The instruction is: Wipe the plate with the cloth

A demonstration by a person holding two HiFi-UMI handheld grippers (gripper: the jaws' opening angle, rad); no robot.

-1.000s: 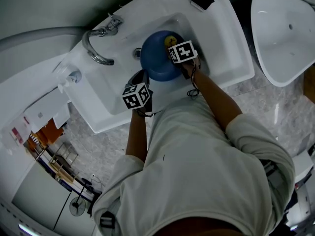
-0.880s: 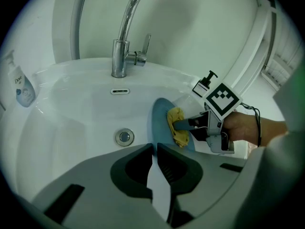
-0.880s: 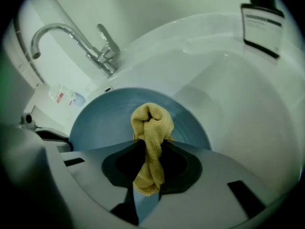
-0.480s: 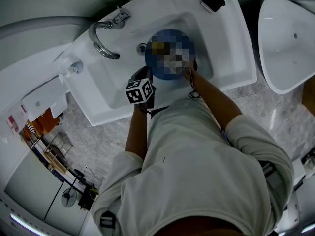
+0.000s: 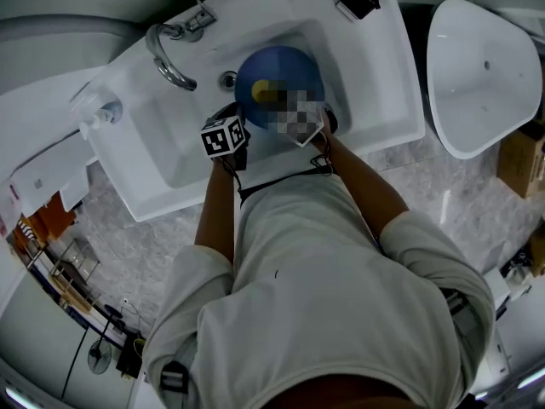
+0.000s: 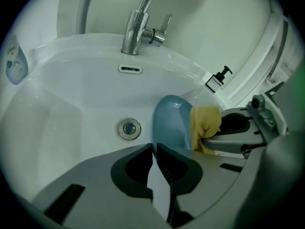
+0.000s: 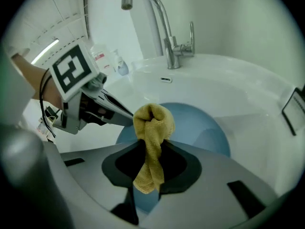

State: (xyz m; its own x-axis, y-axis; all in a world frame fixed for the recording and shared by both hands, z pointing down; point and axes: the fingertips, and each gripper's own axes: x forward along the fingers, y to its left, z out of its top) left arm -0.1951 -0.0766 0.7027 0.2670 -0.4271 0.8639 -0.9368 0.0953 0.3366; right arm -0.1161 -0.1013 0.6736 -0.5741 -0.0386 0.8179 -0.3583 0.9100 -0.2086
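Wiping in progress: left tongs (image 6: 154,145) clamp the plate (image 6: 169,123) rim over the sink (image 5: 375,100), right tongs (image 7: 151,142) clamp the cloth (image 7: 153,120) at its face. Next: press, sweep across.

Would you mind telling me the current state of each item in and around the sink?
Blue plate: tipped up in the sink, rim gripped.
Yellow cloth: bunched, clamped, beside the plate.
Left gripper: shut on the plate rim.
Right gripper: shut on the cloth.
Faucet: no water running.
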